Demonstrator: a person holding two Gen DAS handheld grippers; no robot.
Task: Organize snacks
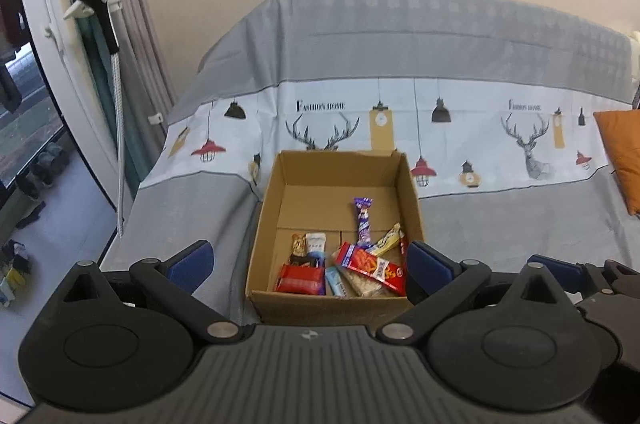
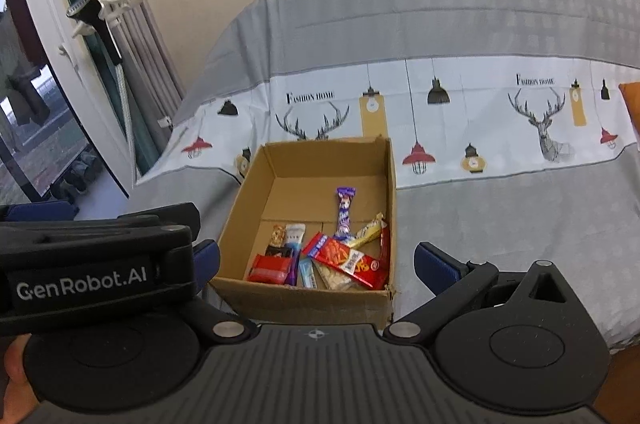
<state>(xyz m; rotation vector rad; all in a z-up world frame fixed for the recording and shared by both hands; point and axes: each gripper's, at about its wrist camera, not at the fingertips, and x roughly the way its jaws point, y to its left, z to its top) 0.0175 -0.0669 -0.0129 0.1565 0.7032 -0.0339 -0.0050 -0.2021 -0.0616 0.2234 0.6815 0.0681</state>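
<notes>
Left gripper (image 1: pixel 308 264): your fingers are spread wide with nothing between them, one blue pad (image 1: pixel 191 264) on each side of the box's near end; the gripper hangs above the near edge of the box.
Right gripper (image 2: pixel 316 266): you hold it spread wide too, empty, with its pads either side of the box's near wall; the left gripper's body shows at the left of this view.
Cardboard box (image 1: pixel 412 192): open-topped, sitting on the covered sofa, straight ahead of both your grippers.
Snacks: all lie in the near half of the box, and the far half shows bare cardboard.
Red packet (image 1: pixel 299 280): flat in the near left corner.
Long red wrapper (image 1: pixel 370 266): lies slantwise over a pale oat bar (image 1: pixel 366 287).
Purple stick (image 1: pixel 363 220): points toward the far wall.
Yellow bar (image 1: pixel 387 240): leans by the right wall.
Sofa cover (image 1: pixel 480 224): grey, with a white band of deer and lamps.
Orange cushion (image 1: pixel 624 156): at your far right on the sofa.
Curtain (image 1: pixel 120 24): left, by the window.
</notes>
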